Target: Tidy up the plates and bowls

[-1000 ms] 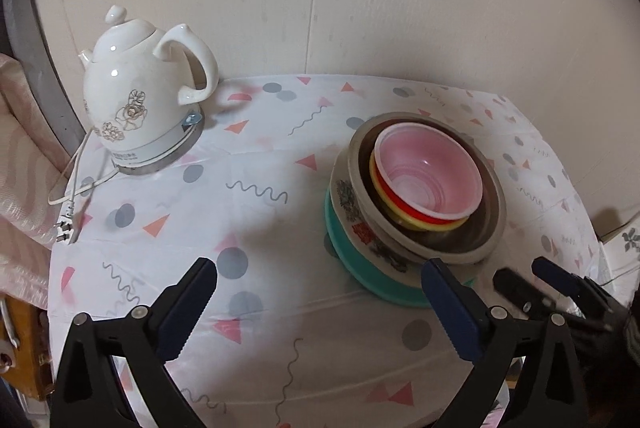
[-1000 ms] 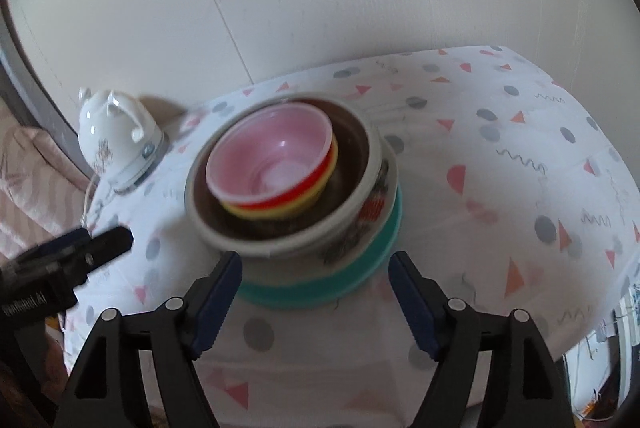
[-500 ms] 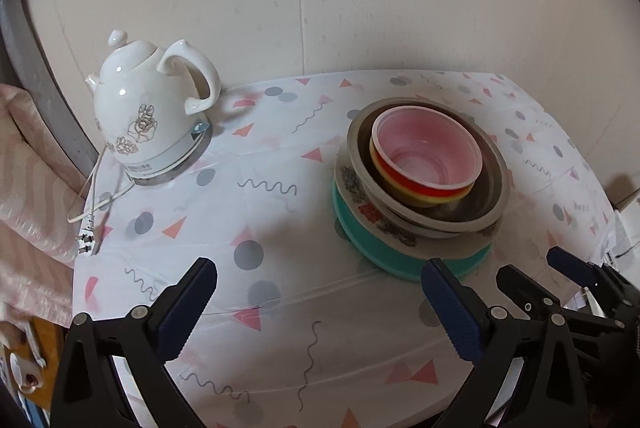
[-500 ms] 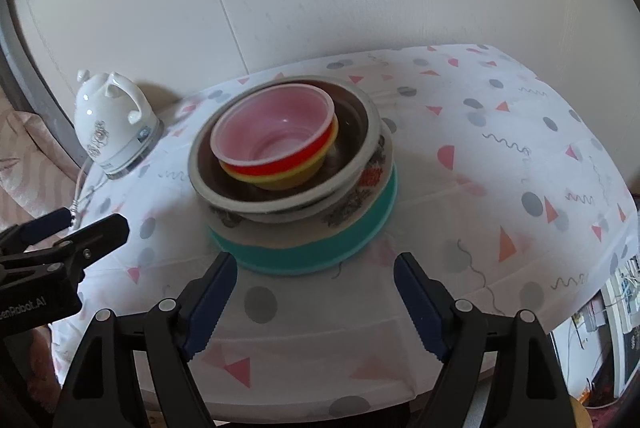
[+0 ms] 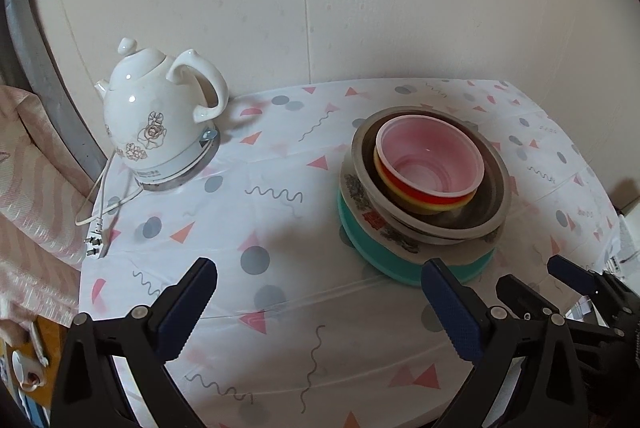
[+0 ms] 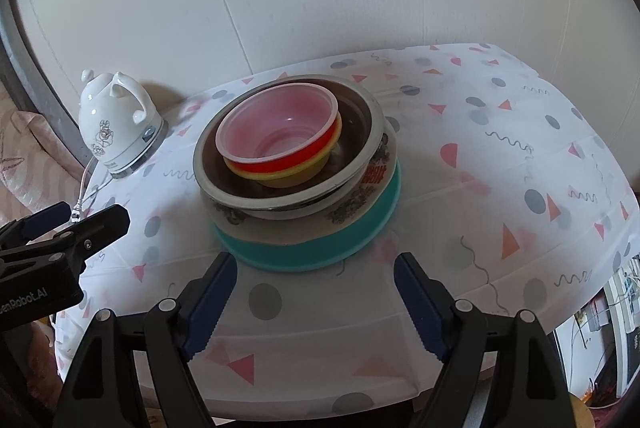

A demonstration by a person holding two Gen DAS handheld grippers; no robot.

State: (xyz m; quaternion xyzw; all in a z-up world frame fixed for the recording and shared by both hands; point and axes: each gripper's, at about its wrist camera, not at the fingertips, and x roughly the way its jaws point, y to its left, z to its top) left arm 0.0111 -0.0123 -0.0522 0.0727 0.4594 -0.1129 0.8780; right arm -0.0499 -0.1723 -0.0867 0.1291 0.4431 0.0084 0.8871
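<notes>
One stack of dishes stands on the table: a teal plate (image 6: 320, 248) at the bottom, a white patterned plate (image 6: 360, 203), a metal bowl (image 6: 360, 115), then yellow, red and pink bowls (image 6: 280, 131) nested on top. The stack also shows in the left wrist view (image 5: 428, 163). My left gripper (image 5: 316, 308) is open and empty, near the front left of the stack. My right gripper (image 6: 314, 296) is open and empty, just in front of the stack. Each gripper shows in the other's view, the right one (image 5: 560, 288) and the left one (image 6: 72, 224).
A white ceramic kettle (image 5: 160, 119) with its cord and plug (image 5: 96, 232) stands at the back left. The table has a patterned white cloth (image 6: 500, 147) and a wall behind. A pink striped fabric (image 5: 28, 187) lies left of the table.
Both grippers have drawn back from the stack and risen a little; the stack looks smaller and farther away. Nothing on the table has moved.
</notes>
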